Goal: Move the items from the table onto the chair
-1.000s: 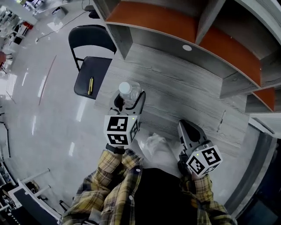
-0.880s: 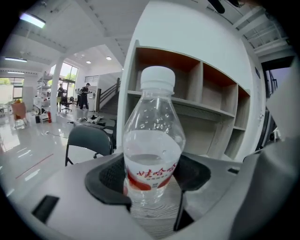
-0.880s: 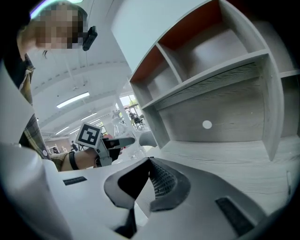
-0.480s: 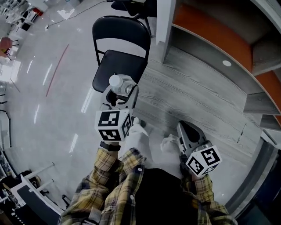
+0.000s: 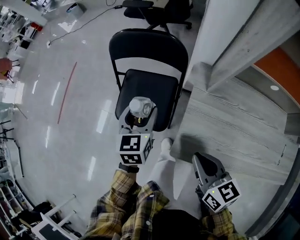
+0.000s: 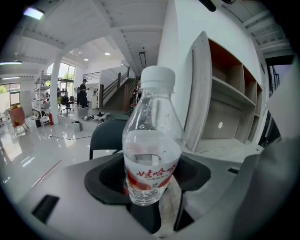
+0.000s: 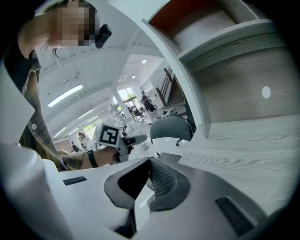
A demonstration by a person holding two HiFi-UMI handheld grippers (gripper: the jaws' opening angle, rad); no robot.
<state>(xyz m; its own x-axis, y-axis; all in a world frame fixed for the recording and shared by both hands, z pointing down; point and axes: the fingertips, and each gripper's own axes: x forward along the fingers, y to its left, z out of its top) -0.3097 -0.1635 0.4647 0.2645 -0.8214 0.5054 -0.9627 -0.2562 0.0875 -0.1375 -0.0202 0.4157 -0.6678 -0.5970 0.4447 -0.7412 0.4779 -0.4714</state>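
A clear water bottle (image 6: 152, 154) with a white cap and a red label stands upright between the jaws of my left gripper (image 5: 138, 114), which is shut on its lower body. In the head view the bottle (image 5: 141, 106) hangs over the front part of the black folding chair's seat (image 5: 152, 84). My right gripper (image 5: 203, 161) is shut with nothing between its jaws, and it hovers at the near edge of the grey wood-grain table (image 5: 239, 136). In the right gripper view its closed jaws (image 7: 149, 176) point toward the chair (image 7: 171, 127) and the left gripper's marker cube (image 7: 108, 135).
A grey shelf unit (image 5: 262, 42) with orange back panels rises above the table on the right. A wheeled office chair (image 5: 159, 10) stands behind the folding chair. Glossy floor (image 5: 61, 103) spreads to the left, with a cable and racks far off.
Both grippers have swung left, away from the table top and toward the chair. The bottle, held all along, has gone from above the table edge to above the chair seat.
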